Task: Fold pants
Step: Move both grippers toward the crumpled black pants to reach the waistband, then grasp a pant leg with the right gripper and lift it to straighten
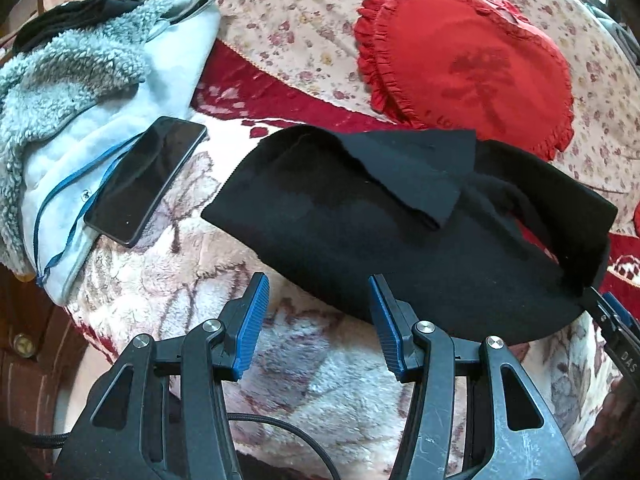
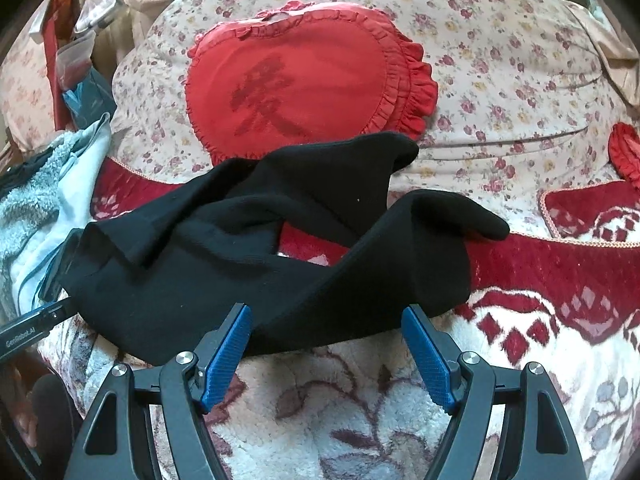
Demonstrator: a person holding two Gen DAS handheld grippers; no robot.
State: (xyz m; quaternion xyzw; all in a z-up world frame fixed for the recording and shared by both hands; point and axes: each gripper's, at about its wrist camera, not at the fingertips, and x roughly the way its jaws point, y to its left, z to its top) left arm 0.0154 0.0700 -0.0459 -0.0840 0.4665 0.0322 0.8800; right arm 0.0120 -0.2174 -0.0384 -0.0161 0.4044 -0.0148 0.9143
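Black pants (image 1: pixel 400 224) lie crumpled on a fluffy floral blanket (image 1: pixel 320 372), partly folded over, with one flap turned back on top. In the right wrist view the pants (image 2: pixel 240 264) stretch across the middle, two leg ends pointing right and up. My left gripper (image 1: pixel 318 308) is open and empty, its blue pads (image 1: pixel 252 324) just in front of the pants' near edge. My right gripper (image 2: pixel 326 340) is open and empty, its tips at the pants' near edge. The right gripper also shows at the right edge of the left wrist view (image 1: pixel 618 328).
A red heart-shaped cushion (image 1: pixel 468 56) lies behind the pants on a flowered quilt (image 2: pixel 500 80). A black phone (image 1: pixel 148 180) rests on a pale fleece-lined jacket (image 1: pixel 80 92) at the left. A red patterned blanket border (image 2: pixel 560 272) runs to the right.
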